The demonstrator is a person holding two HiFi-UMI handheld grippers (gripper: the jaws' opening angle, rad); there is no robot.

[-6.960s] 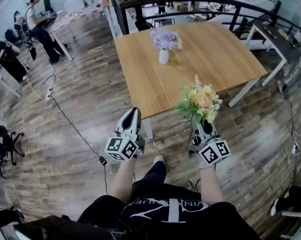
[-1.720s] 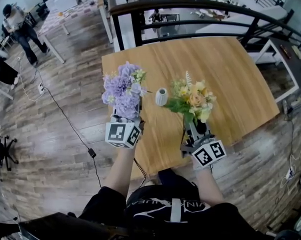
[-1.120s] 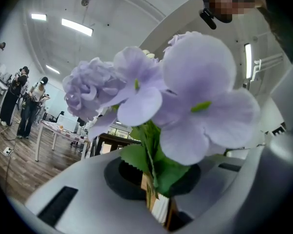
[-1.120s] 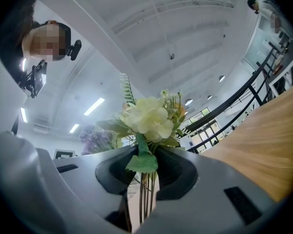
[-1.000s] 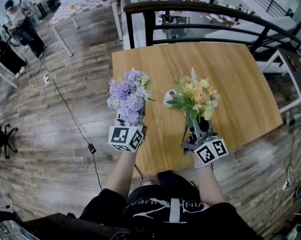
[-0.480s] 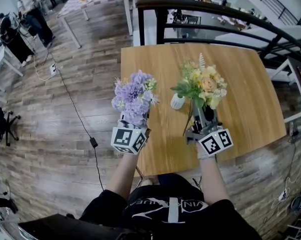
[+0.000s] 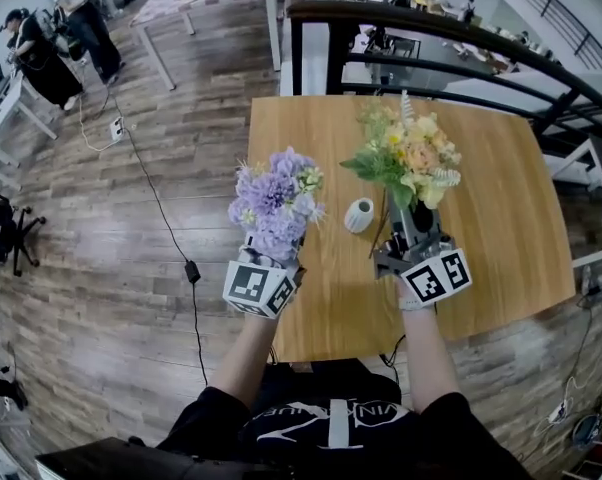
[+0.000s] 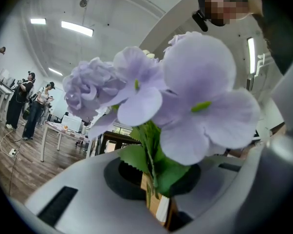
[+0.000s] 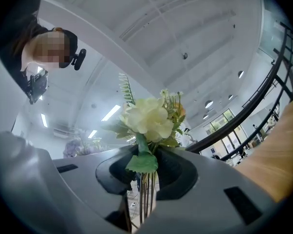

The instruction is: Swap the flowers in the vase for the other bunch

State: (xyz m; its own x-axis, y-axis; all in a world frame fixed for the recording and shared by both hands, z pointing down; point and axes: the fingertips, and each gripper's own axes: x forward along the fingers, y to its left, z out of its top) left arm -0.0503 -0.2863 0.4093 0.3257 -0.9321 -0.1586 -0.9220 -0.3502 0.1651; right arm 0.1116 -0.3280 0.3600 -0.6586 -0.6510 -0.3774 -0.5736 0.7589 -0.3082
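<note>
A small white vase [image 7: 359, 215] stands with nothing in it on the wooden table [image 7: 501, 218], between my two grippers. The left gripper [image 7: 272, 250] is shut on the stems of the purple bunch [image 7: 274, 200], held upright over the table's left edge. In the left gripper view the purple bunch [image 8: 185, 96] fills the frame above the left gripper [image 8: 156, 206]. To the right of the vase, my right gripper [image 7: 413, 226] is shut on the thin stems of the yellow bunch [image 7: 406, 158]. The yellow bunch [image 9: 151, 118] rises from the right gripper [image 9: 144, 204].
A black railing [image 7: 451, 38] runs along the table's far side. A cable with a power brick [image 7: 191, 271] lies on the wooden floor to the left. People stand at desks [image 7: 161, 8] at the far left, and a black chair [image 7: 1, 233] is at the left edge.
The right gripper has lifted the yellow bunch up and farther over the table, uncovering the vase. The left gripper with the purple bunch has stayed about where it was.
</note>
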